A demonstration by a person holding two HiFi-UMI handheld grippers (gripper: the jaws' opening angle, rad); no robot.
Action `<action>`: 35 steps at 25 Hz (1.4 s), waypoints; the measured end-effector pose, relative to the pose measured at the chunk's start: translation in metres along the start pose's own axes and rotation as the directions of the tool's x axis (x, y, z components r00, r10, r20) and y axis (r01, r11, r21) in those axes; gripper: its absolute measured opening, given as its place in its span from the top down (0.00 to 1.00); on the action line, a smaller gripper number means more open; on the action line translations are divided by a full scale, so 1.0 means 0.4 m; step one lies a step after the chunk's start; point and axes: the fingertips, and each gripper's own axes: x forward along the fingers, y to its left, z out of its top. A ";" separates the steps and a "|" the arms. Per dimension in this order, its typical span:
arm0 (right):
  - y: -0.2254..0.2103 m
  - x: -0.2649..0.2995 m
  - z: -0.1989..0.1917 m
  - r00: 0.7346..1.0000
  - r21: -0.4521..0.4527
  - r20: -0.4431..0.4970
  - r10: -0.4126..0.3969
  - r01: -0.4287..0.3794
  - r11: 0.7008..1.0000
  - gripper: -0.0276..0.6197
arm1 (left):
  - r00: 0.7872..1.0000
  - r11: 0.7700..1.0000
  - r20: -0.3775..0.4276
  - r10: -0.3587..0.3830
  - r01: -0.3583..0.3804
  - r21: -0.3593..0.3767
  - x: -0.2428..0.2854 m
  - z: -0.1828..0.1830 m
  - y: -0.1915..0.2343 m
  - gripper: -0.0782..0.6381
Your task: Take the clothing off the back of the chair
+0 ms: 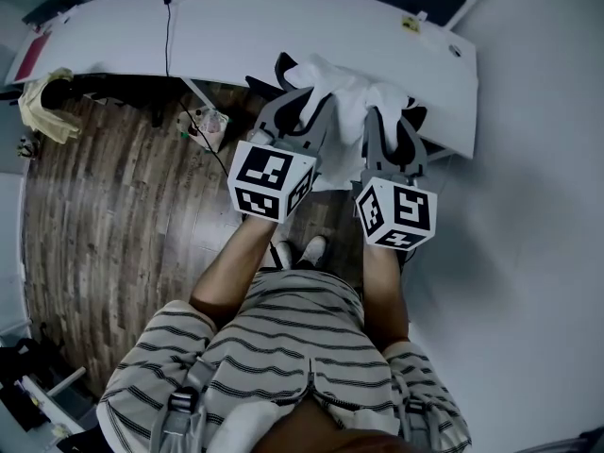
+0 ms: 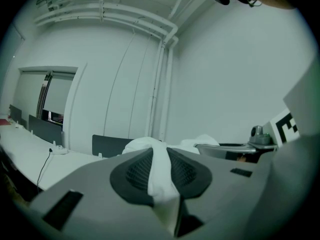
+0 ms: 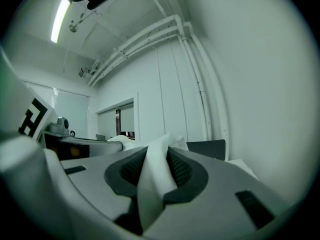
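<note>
A white garment hangs between both grippers in front of the desk. My left gripper is shut on a fold of the white cloth, which runs as a strip between its dark pads. On the right, my right gripper is likewise shut on the cloth, pinched between its pads. Dark parts of a chair show beside and under the garment; most of the chair is hidden by the cloth and the grippers.
A long white desk runs across the top, with a black cable over its edge and dark screens behind. A yellow-draped chair stands at the left on the wood floor. A pale wall closes the right side.
</note>
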 end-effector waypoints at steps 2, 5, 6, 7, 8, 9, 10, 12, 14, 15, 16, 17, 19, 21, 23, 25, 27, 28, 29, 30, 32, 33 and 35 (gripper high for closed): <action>0.007 -0.002 0.020 1.000 -0.007 0.013 0.005 -0.005 1.000 0.81 | 1.000 1.000 0.015 -0.001 0.001 0.004 -0.008 0.020 -0.002 0.77; 0.017 -0.006 0.048 0.999 -0.019 0.030 0.017 -0.016 1.000 0.80 | 0.999 1.000 0.036 -0.004 0.004 0.012 -0.017 0.049 -0.011 0.77; 0.021 -0.008 0.057 0.999 -0.022 0.038 0.019 -0.019 1.000 0.80 | 0.999 1.000 0.044 -0.006 0.005 0.015 -0.021 0.060 -0.015 0.77; 0.025 -0.011 0.065 0.999 -0.024 0.045 0.022 -0.021 0.999 0.80 | 0.999 1.000 0.053 -0.007 0.006 0.018 -0.026 0.070 -0.018 0.77; 0.030 -0.014 0.073 0.998 -0.026 0.052 0.024 -0.023 0.999 0.80 | 0.998 1.000 0.061 -0.008 0.007 0.021 -0.032 0.080 -0.022 0.77; 0.034 -0.017 0.080 0.998 -0.029 0.059 0.026 -0.024 0.999 0.80 | 0.998 1.000 0.069 -0.007 0.006 0.023 -0.037 0.089 -0.025 0.77; 0.037 -0.021 0.087 0.998 -0.031 0.064 0.027 -0.025 0.999 0.80 | 0.997 1.000 0.076 -0.006 0.004 0.024 -0.042 0.096 -0.027 0.77; 0.044 -0.028 0.099 0.997 -0.035 0.074 0.029 -0.027 0.999 0.80 | 0.996 1.000 0.088 -0.004 0.002 0.026 -0.052 0.109 -0.031 0.77; 0.050 -0.036 0.112 0.996 -0.040 0.083 0.031 -0.028 0.999 0.80 | 0.995 1.000 0.098 -0.005 0.002 0.026 -0.063 0.120 -0.034 0.77; 0.053 -0.041 0.119 0.996 -0.043 0.087 0.032 -0.028 0.999 0.80 | 0.995 1.000 0.102 -0.006 0.003 0.027 -0.068 0.126 -0.037 0.77; 0.055 -0.046 0.126 0.995 -0.047 0.091 0.033 -0.029 0.999 0.80 | 0.994 1.000 0.108 -0.007 0.004 0.026 -0.074 0.132 -0.039 0.77; 0.058 -0.052 0.135 0.995 -0.050 0.097 0.033 -0.029 0.998 0.80 | 0.993 1.000 0.115 -0.008 0.005 0.026 -0.080 0.140 -0.043 0.77; 0.061 -0.065 0.155 0.993 -0.056 0.111 0.036 -0.029 0.998 0.80 | 0.991 1.000 0.133 -0.007 0.003 0.026 -0.093 0.158 -0.050 0.77; 0.065 -0.081 0.174 0.991 -0.060 0.127 0.036 -0.028 0.998 0.80 | 0.988 1.000 0.152 -0.005 0.001 0.027 -0.108 0.173 -0.061 0.77; 0.070 -0.098 0.191 0.989 -0.064 0.141 0.034 -0.026 0.998 0.80 | 0.986 1.000 0.169 -0.008 0.003 0.028 -0.124 0.186 -0.072 0.77; 0.076 -0.112 0.208 0.987 -0.068 0.154 0.036 -0.026 0.997 0.80 | 0.983 1.000 0.185 -0.011 0.005 0.030 -0.139 0.202 -0.081 0.77; 0.080 -0.127 0.226 0.985 -0.071 0.168 0.039 -0.027 0.997 0.80 | 0.980 0.999 0.199 -0.012 0.005 0.036 -0.153 0.217 -0.092 0.77; 0.082 -0.136 0.236 0.984 -0.072 0.175 0.040 -0.028 0.997 0.80 | 0.978 0.999 0.206 -0.013 0.005 0.039 -0.160 0.226 -0.098 0.77; 0.086 -0.144 0.246 0.982 -0.074 0.183 0.043 -0.029 0.997 0.80 | 0.977 0.999 0.213 -0.013 0.005 0.042 -0.167 0.234 -0.102 0.77; 0.090 -0.152 0.255 0.981 -0.077 0.191 0.045 -0.031 0.997 0.80 | 0.975 0.999 0.220 -0.014 0.004 0.045 -0.176 0.242 -0.106 0.77; 0.098 -0.168 0.270 0.978 -0.081 0.205 0.049 -0.033 0.996 0.80 | 0.972 0.999 0.233 -0.016 0.004 0.051 -0.192 0.255 -0.115 0.77; 0.101 -0.175 0.277 0.976 -0.082 0.211 0.051 -0.034 0.996 0.80 | 0.971 0.998 0.238 -0.017 0.004 0.055 -0.199 0.261 -0.121 0.77; 0.107 -0.189 0.291 0.973 -0.084 0.222 0.055 -0.037 0.996 0.80 | 0.968 0.998 0.250 -0.020 0.005 0.061 -0.214 0.274 -0.130 0.77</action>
